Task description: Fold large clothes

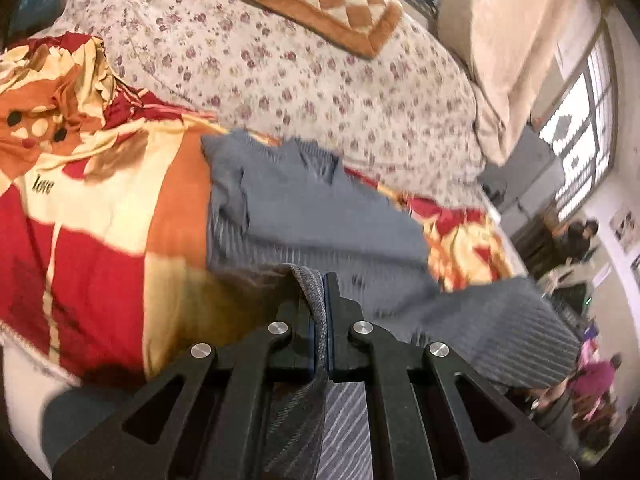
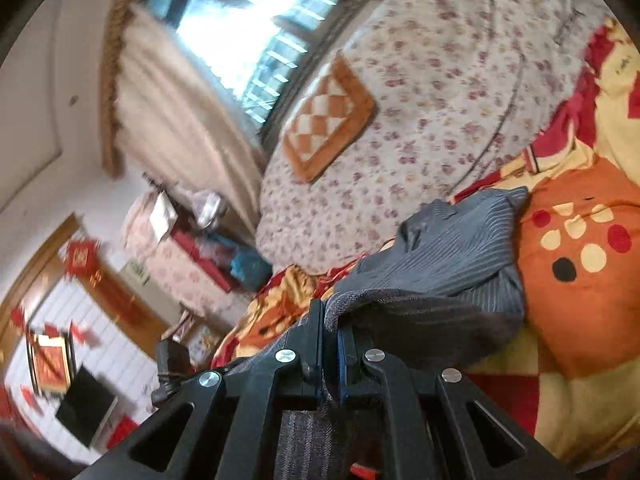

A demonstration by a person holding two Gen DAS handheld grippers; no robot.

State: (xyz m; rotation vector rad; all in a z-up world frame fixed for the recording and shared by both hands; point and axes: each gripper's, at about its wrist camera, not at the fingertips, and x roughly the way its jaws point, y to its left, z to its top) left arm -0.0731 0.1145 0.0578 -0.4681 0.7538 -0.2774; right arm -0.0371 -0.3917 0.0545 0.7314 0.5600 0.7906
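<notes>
Left wrist view: left gripper (image 1: pixel 323 280) clamped on the grey ribbed garment (image 1: pixel 320 216), frame centre, over the patterned bedspread (image 1: pixel 92 240). Right wrist view: right gripper (image 2: pixel 329 312) likewise pinching its hem. Step: lifting an edge; next, carry it across evenly.

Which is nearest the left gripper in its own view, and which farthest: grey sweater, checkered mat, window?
1. Grey sweater: clamped in the left gripper, spreading just ahead.
2. Checkered mat: farther up, on the floral quilt.
3. Window: farthest, at the right wall.
</notes>
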